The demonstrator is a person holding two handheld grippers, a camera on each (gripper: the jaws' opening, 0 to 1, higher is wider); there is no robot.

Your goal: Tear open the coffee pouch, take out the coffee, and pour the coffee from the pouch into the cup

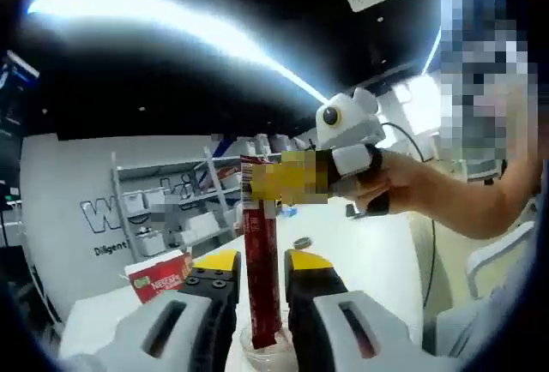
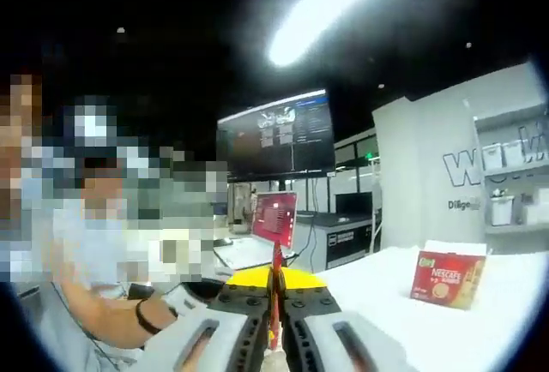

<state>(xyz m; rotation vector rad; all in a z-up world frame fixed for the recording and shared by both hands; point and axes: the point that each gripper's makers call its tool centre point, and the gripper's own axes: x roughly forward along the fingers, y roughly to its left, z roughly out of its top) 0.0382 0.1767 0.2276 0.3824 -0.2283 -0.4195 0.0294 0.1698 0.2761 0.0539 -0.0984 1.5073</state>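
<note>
one coffee pouch [image 1: 261,256], a long dark red stick, stood upright between the two yellow-tipped jaws of the left gripper [image 1: 261,262] in the left gripper view. the jaws stood narrow, close at either side of the stick, but whether they pressed it i could not tell. the pouch's lower end reached down into one clear cup [image 1: 268,353] at the bottom of that view, between the jaws. the pouch's top end was held by the right gripper [image 1: 287,175], which came in from the right with a person's hand [image 1: 403,179] behind it; its tips were blurred there.

in the right gripper view the right gripper [image 2: 275,293] had its two jaws drawn nearly together on the pouch [image 2: 276,286], seen edge-on as one thin red strip rising between the yellow tips. beyond it stood one red-backed screen [image 2: 274,217] on the white table [image 2: 506,325], and one large dark monitor [image 2: 274,136] hung higher up.

one red coffee box [image 2: 447,279] lay on the table well apart from the pouch, to the right in that view; the same box [image 1: 159,274] showed left of the left jaw in the left gripper view. one small round lid-like thing [image 1: 302,243] sat further back on the table. grey shelving [image 1: 171,196] stood against the wall.
</note>
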